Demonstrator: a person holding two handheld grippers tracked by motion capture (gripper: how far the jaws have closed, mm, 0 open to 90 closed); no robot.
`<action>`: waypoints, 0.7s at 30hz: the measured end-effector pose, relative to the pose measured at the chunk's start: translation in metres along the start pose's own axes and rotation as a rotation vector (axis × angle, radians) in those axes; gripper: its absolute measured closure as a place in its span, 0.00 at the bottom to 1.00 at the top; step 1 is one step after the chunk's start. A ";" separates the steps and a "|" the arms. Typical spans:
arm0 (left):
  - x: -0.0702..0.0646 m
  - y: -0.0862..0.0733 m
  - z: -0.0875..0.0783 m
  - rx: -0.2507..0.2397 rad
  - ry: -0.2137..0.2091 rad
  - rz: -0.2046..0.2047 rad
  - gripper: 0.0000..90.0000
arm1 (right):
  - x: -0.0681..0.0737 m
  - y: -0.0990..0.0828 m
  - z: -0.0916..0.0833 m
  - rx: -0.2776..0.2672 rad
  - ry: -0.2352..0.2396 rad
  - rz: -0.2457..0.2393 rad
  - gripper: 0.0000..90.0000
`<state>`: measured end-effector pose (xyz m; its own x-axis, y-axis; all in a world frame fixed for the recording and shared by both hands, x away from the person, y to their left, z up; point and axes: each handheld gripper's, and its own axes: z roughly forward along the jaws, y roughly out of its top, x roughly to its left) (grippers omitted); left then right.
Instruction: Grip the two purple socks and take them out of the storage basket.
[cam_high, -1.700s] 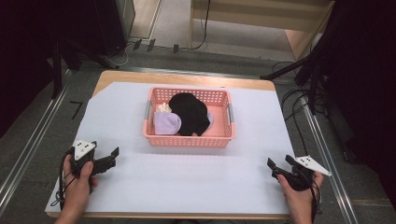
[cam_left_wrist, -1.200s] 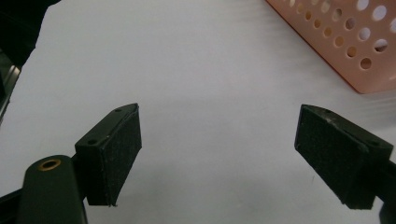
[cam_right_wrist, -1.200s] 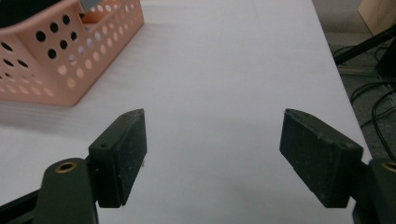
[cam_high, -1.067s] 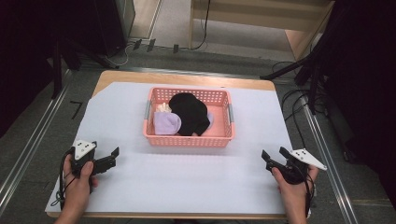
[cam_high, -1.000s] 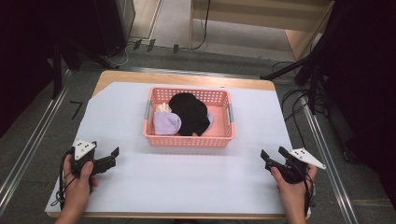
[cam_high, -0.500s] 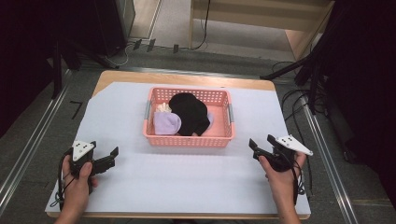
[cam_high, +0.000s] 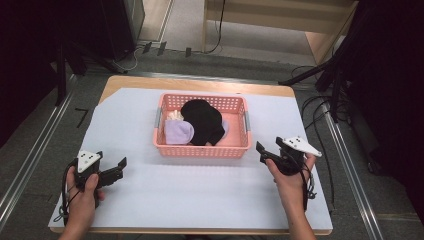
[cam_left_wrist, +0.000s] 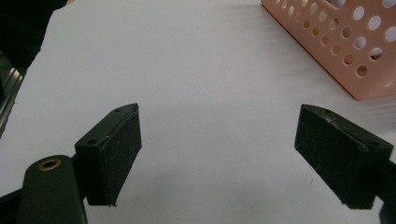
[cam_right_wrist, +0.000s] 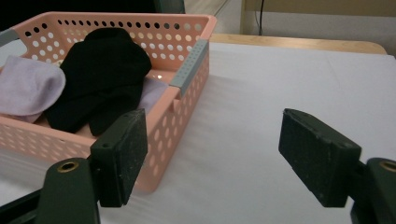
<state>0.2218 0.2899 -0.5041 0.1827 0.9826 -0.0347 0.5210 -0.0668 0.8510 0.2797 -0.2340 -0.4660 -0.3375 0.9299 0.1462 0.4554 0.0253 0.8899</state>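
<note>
A pink perforated basket stands in the middle of the white-covered table. Inside it lie a black sock and a lilac sock, with something cream behind them. My right gripper is open and empty, just off the basket's front right corner. In the right gripper view the basket wall, black sock and lilac sock sit left of the open right gripper. My left gripper rests open and empty near the front left. Its own view has the left gripper over bare sheet.
A white sheet covers the wooden table, whose front edge runs just under both hands. The basket's corner appears at the upper right of the left gripper view. Cables lie on the floor to the right.
My right gripper has moved left and forward, from the table's front right area to just beside the basket's front right corner. The left gripper has stayed put.
</note>
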 end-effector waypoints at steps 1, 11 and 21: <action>0.000 0.000 0.000 -0.001 0.000 0.000 0.17 | 0.003 0.001 0.002 -0.002 0.003 0.004 0.26; 0.000 0.000 0.000 -0.001 0.000 0.000 0.17 | 0.027 0.019 0.020 -0.011 0.031 -0.034 0.26; 0.000 0.000 0.000 0.001 -0.003 0.001 0.17 | 0.039 0.031 0.035 -0.008 0.042 -0.037 0.27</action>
<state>0.2216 0.2896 -0.5039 0.1856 0.9820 -0.0348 0.5213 -0.0684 0.8506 0.3093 -0.1844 -0.4481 -0.3881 0.9122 0.1313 0.4356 0.0560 0.8984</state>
